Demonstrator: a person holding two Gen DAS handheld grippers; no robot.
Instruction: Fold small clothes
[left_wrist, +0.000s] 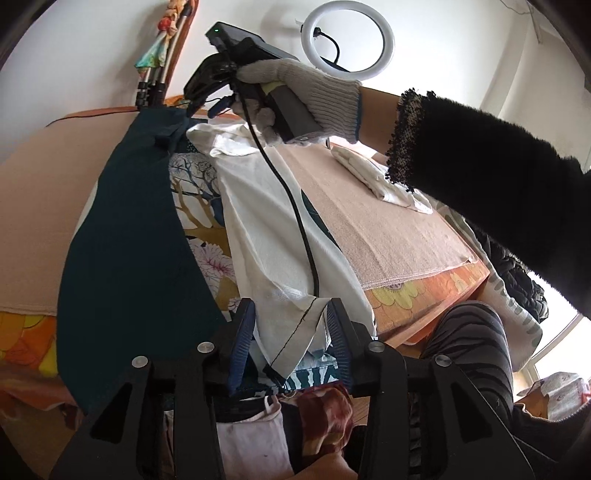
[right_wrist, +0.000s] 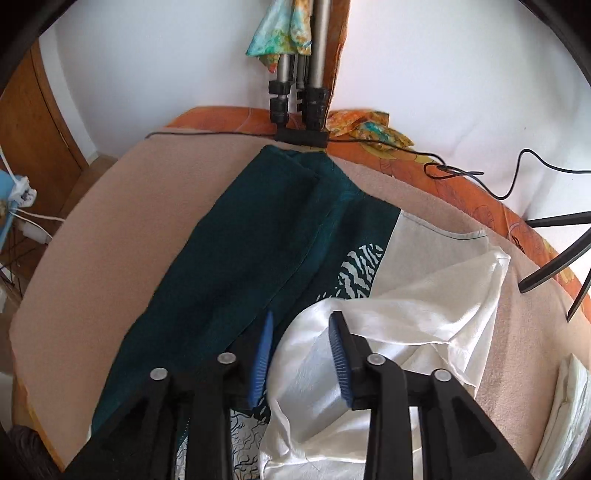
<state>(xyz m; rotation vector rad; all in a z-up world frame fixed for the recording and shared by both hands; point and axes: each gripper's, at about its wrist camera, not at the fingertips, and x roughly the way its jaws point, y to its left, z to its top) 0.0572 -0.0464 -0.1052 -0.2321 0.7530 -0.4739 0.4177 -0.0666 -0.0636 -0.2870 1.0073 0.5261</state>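
Note:
A white satin garment (left_wrist: 266, 236) lies crumpled over a dark teal printed cloth (left_wrist: 129, 240) on the beige-covered table (left_wrist: 388, 221). My left gripper (left_wrist: 291, 314) is open at the table's near edge, with the white garment's black-stitched hem corner between its blue pads (left_wrist: 243, 332). My right gripper (right_wrist: 301, 325) is open just above the white garment (right_wrist: 406, 317), at the seam with the teal cloth (right_wrist: 258, 236). In the left wrist view the gloved hand holds the right gripper (left_wrist: 207, 96) over the far end of the clothes.
A folded white garment (left_wrist: 373, 170) lies on the table's right side, also at the edge of the right wrist view (right_wrist: 569, 398). Tripod legs (right_wrist: 299, 96) and cables (right_wrist: 480, 181) stand at the far edge. A ring light (left_wrist: 347, 40) hangs behind. More clothes (left_wrist: 295, 417) are piled below the table edge.

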